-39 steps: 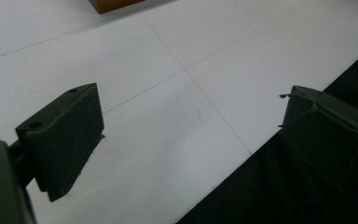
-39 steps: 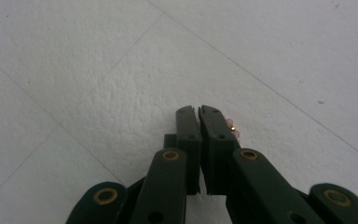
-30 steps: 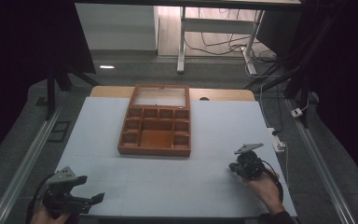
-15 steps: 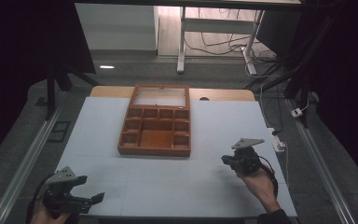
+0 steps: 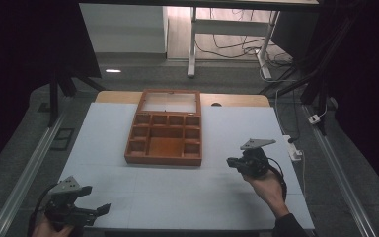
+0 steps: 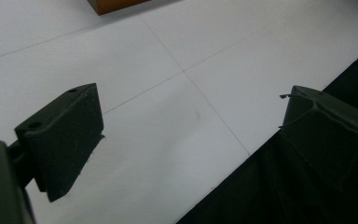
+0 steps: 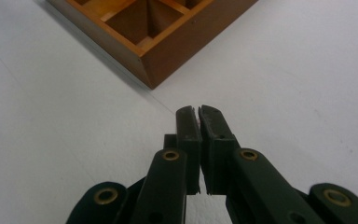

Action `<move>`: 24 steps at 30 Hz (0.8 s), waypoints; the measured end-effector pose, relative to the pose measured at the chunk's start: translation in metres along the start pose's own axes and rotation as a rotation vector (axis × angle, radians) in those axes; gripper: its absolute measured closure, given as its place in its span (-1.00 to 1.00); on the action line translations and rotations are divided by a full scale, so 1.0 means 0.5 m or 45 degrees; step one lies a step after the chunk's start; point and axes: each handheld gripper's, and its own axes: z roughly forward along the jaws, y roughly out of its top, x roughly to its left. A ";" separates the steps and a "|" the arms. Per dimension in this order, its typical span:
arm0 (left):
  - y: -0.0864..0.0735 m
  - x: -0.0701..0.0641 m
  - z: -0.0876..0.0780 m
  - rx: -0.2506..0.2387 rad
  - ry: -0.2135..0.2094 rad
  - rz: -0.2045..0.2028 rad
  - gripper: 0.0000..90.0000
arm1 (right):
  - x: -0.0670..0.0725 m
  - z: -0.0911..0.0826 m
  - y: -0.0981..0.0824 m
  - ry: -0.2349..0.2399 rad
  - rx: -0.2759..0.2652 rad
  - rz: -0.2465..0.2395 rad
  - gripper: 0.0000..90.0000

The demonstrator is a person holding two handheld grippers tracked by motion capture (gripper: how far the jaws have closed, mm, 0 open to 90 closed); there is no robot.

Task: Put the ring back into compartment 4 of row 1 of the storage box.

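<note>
Wooden compartment tray (image 5: 164,141), reddish-brown, square-celled, hinged glazed lid laid open behind, is seen at centre of white matte table (image 5: 187,197). Right gripper (image 5: 233,162), jaws pressed together, nothing held, is aimed at tray's near right corner, just short of it. Left gripper (image 5: 102,209), jaws spread wide, is parked at near table edge. Approach step judged; next, contact with tray corner is called for.

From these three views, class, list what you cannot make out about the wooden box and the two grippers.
- Wooden box: the high view is too small and dim to show what its compartments hold.
- Wooden box, right gripper view: top edge cuts off all but one corner.
- Right gripper: whether the closed jaws pinch anything.
- Left gripper: jaw tips blurred.
</note>
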 end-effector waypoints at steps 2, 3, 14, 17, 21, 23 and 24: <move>0.000 0.000 0.000 0.001 0.001 0.000 -0.88 | -0.001 0.001 0.005 0.011 -0.007 0.010 0.92; 0.000 0.000 0.000 0.001 0.002 0.001 -0.88 | -0.002 0.002 0.008 0.020 -0.012 0.016 0.92; 0.000 0.000 0.000 0.000 -0.001 0.000 -0.87 | -0.001 0.016 0.033 0.042 -0.029 0.015 0.91; 0.000 0.000 0.000 0.000 -0.003 0.001 -0.87 | -0.002 0.022 0.041 0.047 -0.040 0.016 0.91; 0.000 0.000 0.000 -0.002 -0.005 0.002 -0.87 | -0.005 0.031 0.057 0.056 -0.051 0.019 0.92; 0.000 0.001 0.000 -0.002 -0.005 0.002 -0.87 | -0.005 0.036 0.065 0.059 -0.057 0.015 0.92; 0.000 0.001 -0.001 -0.003 -0.006 0.002 -0.88 | -0.004 0.039 0.069 0.063 -0.057 0.016 0.91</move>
